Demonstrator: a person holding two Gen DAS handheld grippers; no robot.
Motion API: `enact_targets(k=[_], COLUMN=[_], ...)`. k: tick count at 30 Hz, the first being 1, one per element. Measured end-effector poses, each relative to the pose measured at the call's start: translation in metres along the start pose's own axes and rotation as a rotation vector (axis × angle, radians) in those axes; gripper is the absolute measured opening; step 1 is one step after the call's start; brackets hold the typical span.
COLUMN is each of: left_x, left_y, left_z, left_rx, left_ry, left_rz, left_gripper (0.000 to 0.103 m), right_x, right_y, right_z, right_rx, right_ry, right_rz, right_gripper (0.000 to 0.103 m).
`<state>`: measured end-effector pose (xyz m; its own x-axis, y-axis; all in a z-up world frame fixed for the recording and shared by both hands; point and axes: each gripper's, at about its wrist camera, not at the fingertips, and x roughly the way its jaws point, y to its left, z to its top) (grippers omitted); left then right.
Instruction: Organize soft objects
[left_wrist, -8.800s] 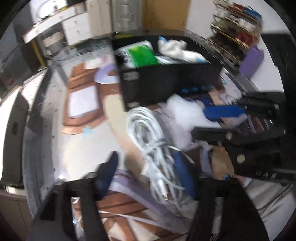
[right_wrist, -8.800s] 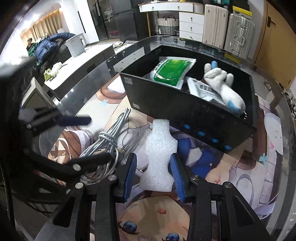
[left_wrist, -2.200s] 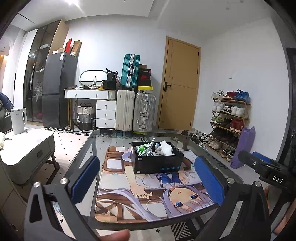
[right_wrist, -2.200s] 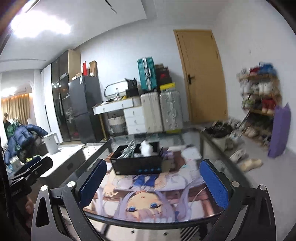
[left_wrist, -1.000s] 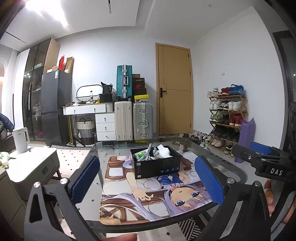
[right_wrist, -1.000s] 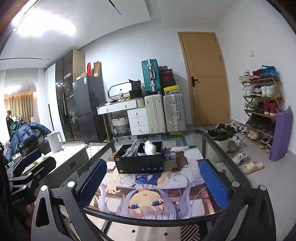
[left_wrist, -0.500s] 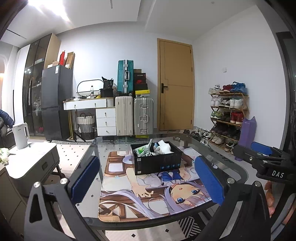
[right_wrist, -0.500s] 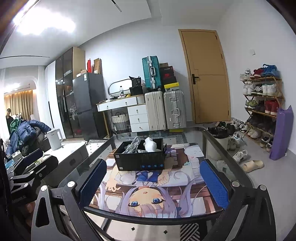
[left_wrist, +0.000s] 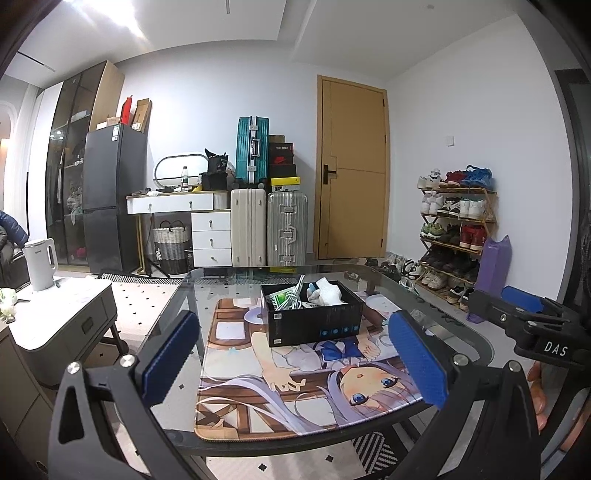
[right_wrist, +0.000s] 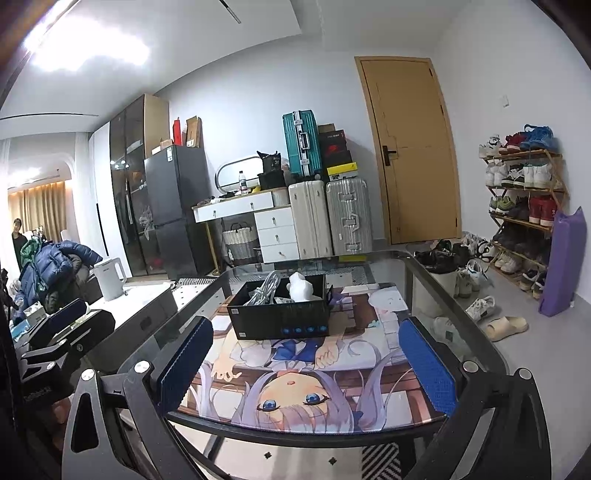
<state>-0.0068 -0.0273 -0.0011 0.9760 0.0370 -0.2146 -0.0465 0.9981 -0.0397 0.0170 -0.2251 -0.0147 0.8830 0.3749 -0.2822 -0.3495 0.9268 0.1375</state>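
Observation:
A black box (left_wrist: 314, 325) stands on the anime-print mat (left_wrist: 295, 384) on the glass table; it also shows in the right wrist view (right_wrist: 280, 321). Inside it lie a coiled white cable (left_wrist: 293, 297), a green packet (left_wrist: 277, 297) and white soft items (left_wrist: 327, 291); in the right wrist view the cable (right_wrist: 266, 286) and a white soft item (right_wrist: 301, 286) stick up. My left gripper (left_wrist: 295, 354) is open and empty, held back from the table's near edge. My right gripper (right_wrist: 303, 363) is open and empty, likewise back from the table. Each gripper shows at the other view's side.
The glass table's rim (left_wrist: 295, 448) curves in front of me. A grey low cabinet (left_wrist: 55, 325) with a white kettle (left_wrist: 40, 264) stands left. Suitcases (left_wrist: 286, 229) and a drawer unit (left_wrist: 210, 240) stand behind. A shoe rack (left_wrist: 456, 236) and loose shoes (right_wrist: 476, 306) are at the right.
Compared with several seconds ago, the cable and the white foam piece are off the mat and the cable lies in the box. Both grippers have pulled back; over the last second the views only shift slightly.

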Motion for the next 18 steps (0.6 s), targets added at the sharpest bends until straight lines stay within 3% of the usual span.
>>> enact_targets(k=[18], left_x=[-0.0004], left_y=[-0.0001], left_z=[-0.0003], left_rx=[-0.001], left_ry=[0.002], left_rz=[0.003], left_gripper=[0.103], right_x=[-0.0003], right_y=[0.0023], right_z=[-0.0016], right_rx=[-0.008], right_ry=[0.003], right_rz=[0.007], right_gripper=[0.102])
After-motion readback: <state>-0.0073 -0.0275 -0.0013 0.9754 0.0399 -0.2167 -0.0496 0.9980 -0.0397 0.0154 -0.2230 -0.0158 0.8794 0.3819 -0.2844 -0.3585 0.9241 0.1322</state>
